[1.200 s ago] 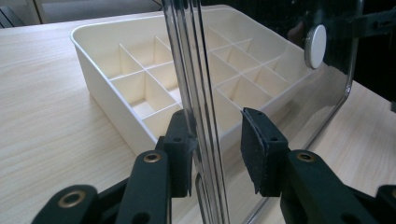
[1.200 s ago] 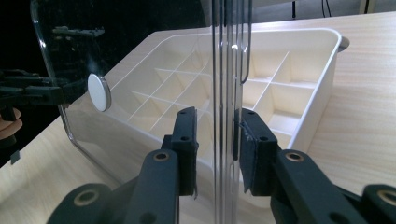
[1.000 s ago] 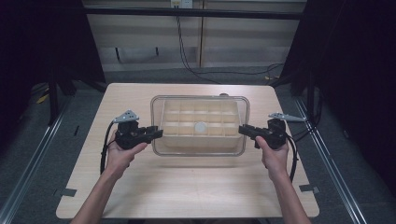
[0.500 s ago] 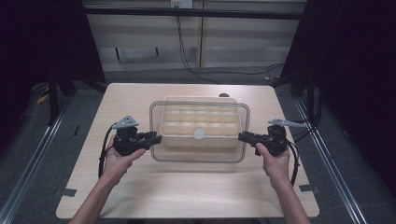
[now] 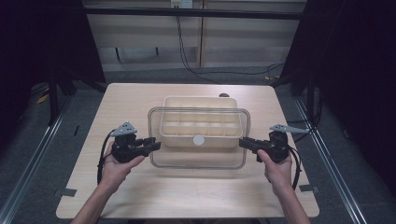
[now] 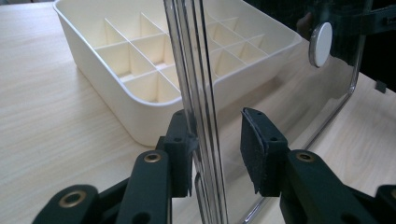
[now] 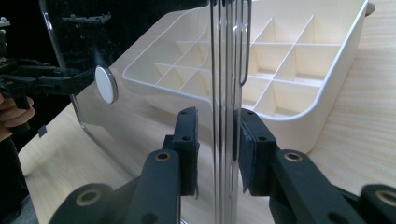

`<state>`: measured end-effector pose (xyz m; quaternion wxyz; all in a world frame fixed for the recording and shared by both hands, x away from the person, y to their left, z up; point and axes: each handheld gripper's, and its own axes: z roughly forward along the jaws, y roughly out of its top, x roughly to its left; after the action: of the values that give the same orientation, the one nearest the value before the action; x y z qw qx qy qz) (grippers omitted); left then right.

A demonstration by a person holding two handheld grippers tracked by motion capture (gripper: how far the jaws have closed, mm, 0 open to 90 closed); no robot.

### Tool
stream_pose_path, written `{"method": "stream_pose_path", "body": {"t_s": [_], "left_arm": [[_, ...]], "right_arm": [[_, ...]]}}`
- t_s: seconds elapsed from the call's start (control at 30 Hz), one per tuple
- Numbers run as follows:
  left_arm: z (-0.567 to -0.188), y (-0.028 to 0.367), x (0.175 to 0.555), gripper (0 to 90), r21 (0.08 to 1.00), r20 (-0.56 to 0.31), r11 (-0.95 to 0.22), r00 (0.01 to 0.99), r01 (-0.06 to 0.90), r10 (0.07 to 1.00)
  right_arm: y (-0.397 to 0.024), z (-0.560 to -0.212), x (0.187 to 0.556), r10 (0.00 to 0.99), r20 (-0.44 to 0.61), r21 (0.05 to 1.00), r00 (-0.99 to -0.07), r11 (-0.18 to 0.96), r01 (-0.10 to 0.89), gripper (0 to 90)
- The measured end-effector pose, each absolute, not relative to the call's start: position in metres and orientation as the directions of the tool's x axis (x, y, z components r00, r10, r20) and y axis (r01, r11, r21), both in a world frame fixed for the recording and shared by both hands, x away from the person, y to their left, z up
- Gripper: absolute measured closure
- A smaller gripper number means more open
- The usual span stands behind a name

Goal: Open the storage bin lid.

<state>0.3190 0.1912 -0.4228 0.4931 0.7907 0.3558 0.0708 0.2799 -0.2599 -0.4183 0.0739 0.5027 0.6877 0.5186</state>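
A: Pale wood, that table (image 5: 140,107), unmarked as far as I can see. On it sits the cream compartment tray (image 5: 201,122), divided into a grid of small cells, toward the far middle.

B: And the clear lid (image 5: 196,158)?

A: Transparent plastic, rounded corners, with a white round knob (image 5: 199,140) at its centre. It is held up off the table, partly over the near half of the tray and reaching out toward the person, overlapping the tray's near wall in the high view.

B: Who has hold of it?

A: Both. The left gripper (image 5: 152,143) is clamped on the lid's left edge, and the right gripper (image 5: 243,142) on its right edge. In the left gripper view the ribbed rim of the lid runs up between the black jaws; in the right gripper view the two pads (image 7: 187,140) sit close against either side of the rim.

B: Any brand, label or lettering?

A: None that I can read on lid, tray or grippers. The knob is plain white.

B: Smaller bits?

A: A grey three-cornered plate (image 5: 124,129) on the left gripper, cables (image 5: 100,158) trailing off.
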Motion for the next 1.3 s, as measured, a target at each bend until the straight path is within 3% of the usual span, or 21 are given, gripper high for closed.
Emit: {"method": "stream_pose_path", "body": {"t_s": [1.3], "left_arm": [[-0.432, 0.193, 0.273, 65.9, 0.790, -0.256, -0.312, 0.747, 0.528, 0.614]], "right_arm": [[-0.261, -0.435, 0.229, 0.749, 0.457, 0.735, -0.480, -0.015, 0.677, 71.8]]}}
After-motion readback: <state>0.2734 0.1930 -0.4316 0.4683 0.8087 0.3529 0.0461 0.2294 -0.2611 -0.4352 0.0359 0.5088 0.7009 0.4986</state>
